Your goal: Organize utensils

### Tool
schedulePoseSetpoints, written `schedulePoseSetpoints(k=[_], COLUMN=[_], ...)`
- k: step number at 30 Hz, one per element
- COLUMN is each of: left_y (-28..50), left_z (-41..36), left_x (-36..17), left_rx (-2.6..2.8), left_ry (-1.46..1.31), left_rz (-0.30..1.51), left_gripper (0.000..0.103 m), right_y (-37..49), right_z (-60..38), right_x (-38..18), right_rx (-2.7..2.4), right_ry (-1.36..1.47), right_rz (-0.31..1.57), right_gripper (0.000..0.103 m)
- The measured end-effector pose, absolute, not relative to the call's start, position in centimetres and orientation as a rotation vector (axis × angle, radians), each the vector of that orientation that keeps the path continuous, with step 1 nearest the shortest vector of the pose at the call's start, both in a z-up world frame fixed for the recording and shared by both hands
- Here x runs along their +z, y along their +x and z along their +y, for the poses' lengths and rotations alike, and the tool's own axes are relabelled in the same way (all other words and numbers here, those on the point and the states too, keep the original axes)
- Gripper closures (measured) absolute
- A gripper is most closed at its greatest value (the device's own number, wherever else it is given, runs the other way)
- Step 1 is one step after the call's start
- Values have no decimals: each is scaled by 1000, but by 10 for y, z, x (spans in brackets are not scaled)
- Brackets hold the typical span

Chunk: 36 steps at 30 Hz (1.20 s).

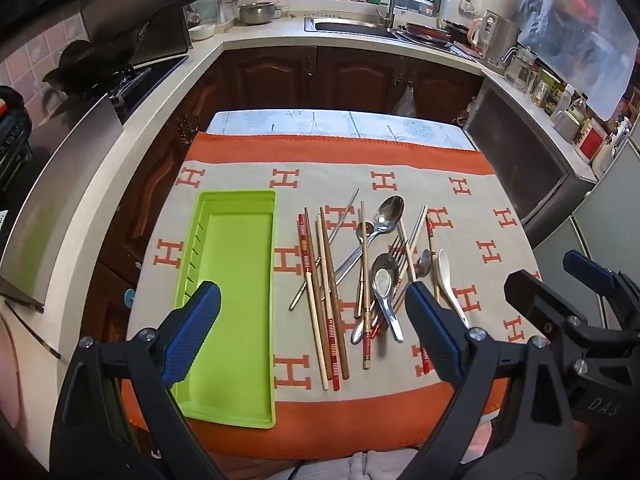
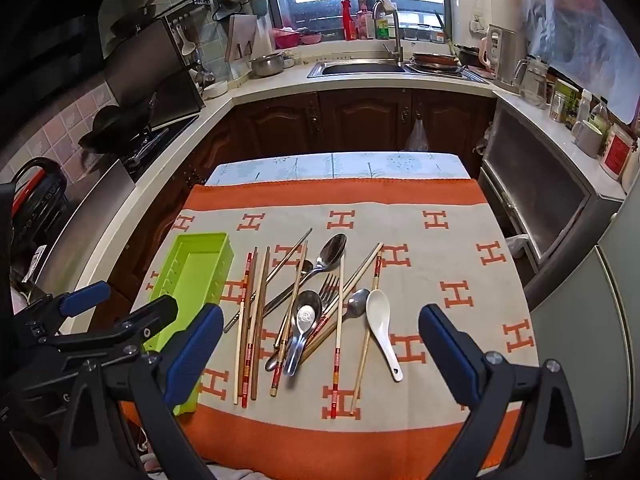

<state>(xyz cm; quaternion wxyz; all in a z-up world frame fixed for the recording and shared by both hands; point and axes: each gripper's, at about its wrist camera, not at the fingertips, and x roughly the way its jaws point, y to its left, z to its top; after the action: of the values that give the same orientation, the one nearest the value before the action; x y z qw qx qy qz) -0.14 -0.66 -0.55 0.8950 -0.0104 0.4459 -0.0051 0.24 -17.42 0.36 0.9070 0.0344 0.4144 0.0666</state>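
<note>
While the utensils (image 1: 360, 280) sit in a messy heap on the cloth (image 1: 460, 184), we've got both grippers hovering over the near edge, holding nothing. That pile is straight ahead of our left gripper (image 1: 312, 316), between its blue fingers and a bit beyond the tips: wooden and red-banded chopsticks (image 1: 326, 300), a couple of metal spoons (image 1: 386, 220), a fork (image 1: 400, 246) and a white ceramic spoon (image 1: 448, 284) all crossing each other. Our left gripper's jaws are spread wide, and the green tray (image 1: 240, 280) lies just beside the heap, under its left finger, with nothing in it. From our right gripper (image 2: 320, 344), also spread wide, the pile is ahead and slightly left, the white spoon closest to its centre. Kitchen counters and a sink (image 2: 360, 68) wrap round behind the table.
</note>
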Motion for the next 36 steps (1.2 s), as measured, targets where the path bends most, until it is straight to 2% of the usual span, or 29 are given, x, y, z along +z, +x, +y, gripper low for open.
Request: schedulePoseSetpoints(k=[36], left_y=[7], left_z=[-3], left_x=[-11], left_rx=[-26], left_ry=[-53], left_rz=[943], left_gripper=[15], right_y=[8], right_z=[-178], right_x=[1], right_rx=[149], right_ry=[91], right_rz=[879], right_gripper=[4])
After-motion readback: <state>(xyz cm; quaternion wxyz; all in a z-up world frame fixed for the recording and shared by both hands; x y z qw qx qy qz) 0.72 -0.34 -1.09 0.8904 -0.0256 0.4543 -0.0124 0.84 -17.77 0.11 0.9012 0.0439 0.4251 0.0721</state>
